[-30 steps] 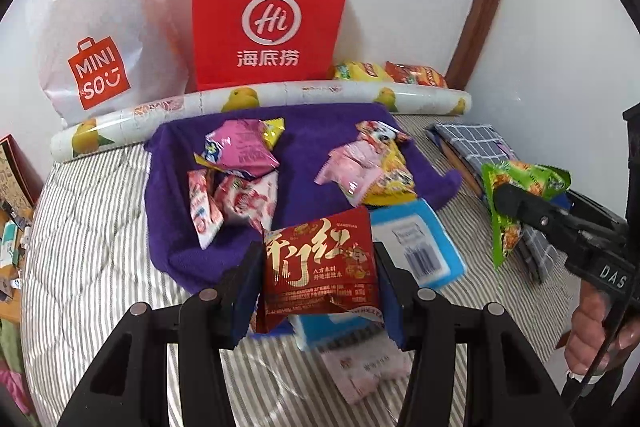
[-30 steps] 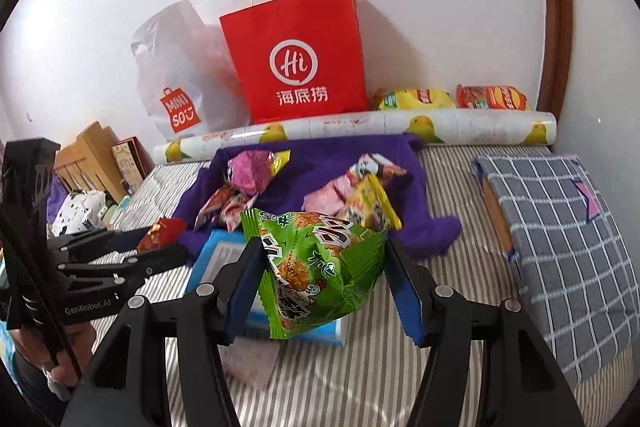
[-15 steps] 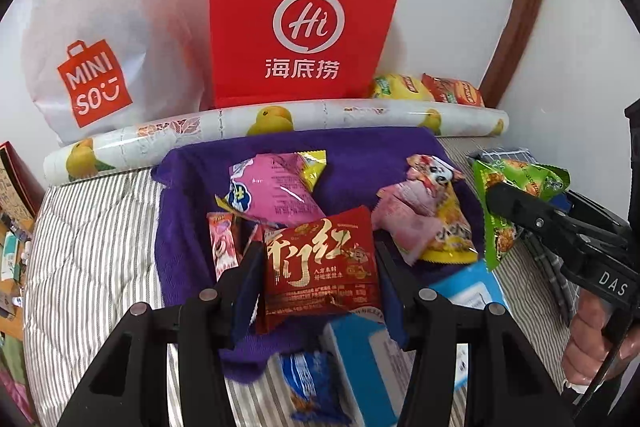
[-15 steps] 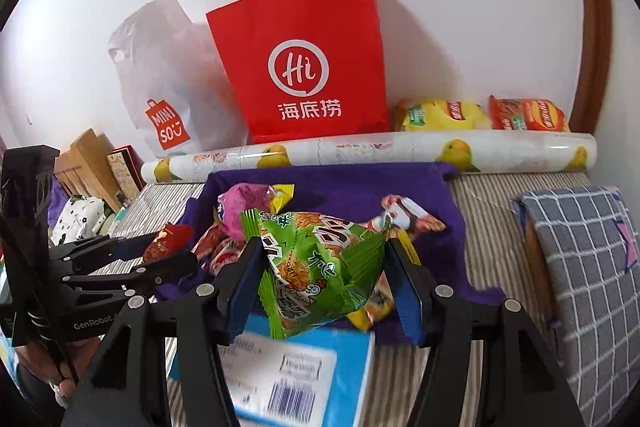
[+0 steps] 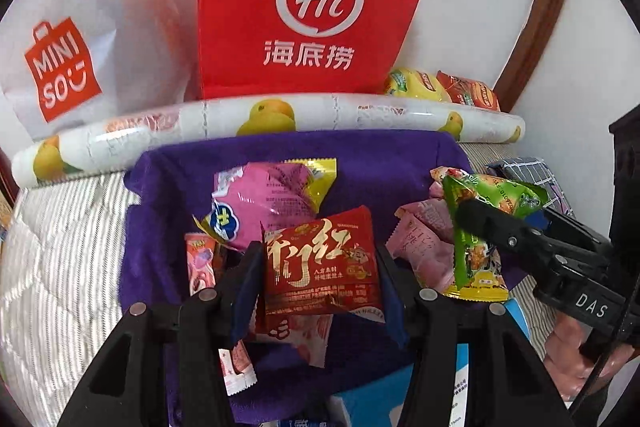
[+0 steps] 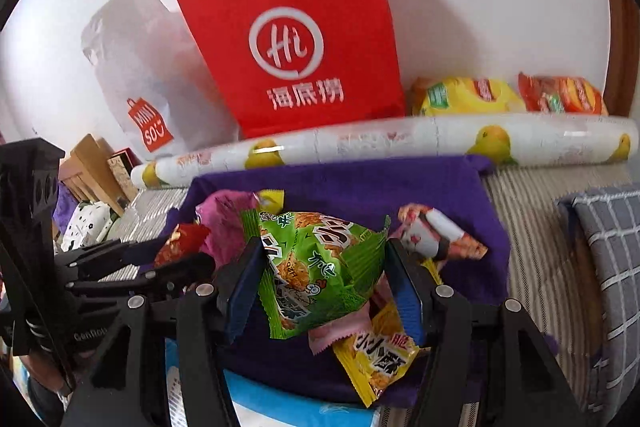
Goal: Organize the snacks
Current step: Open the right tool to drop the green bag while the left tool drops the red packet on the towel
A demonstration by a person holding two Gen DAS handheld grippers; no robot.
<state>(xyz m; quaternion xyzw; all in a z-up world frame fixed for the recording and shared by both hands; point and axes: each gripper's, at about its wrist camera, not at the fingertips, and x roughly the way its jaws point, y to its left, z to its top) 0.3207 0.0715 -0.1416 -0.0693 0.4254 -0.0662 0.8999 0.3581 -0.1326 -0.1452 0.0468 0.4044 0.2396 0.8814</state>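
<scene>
My left gripper point(image 5: 318, 267) is shut on a red snack packet point(image 5: 320, 267) with gold characters, held above the purple cloth point(image 5: 380, 155). My right gripper point(image 6: 322, 269) is shut on a green snack packet point(image 6: 320, 267), also above the cloth; it shows at the right of the left wrist view point(image 5: 480, 219). Several loose snacks lie on the cloth: a pink and yellow packet point(image 5: 272, 195), pink packets point(image 5: 428, 247), a yellow packet point(image 6: 380, 359). A red Hi paper bag point(image 5: 308, 7) and a white Miniso bag point(image 5: 80, 39) stand against the wall behind.
A fruit-print roll point(image 5: 280, 123) lies between cloth and bags. Yellow point(image 6: 468, 99) and red chip bags point(image 6: 560, 99) sit at the back right. A blue box point(image 6: 296, 407) lies near me. A checked grey cushion point(image 6: 608, 267) is at right, on the striped mattress point(image 5: 60, 247).
Both grippers have moved forward over the purple cloth toward the bags, each still holding its packet. The bags look larger and closer.
</scene>
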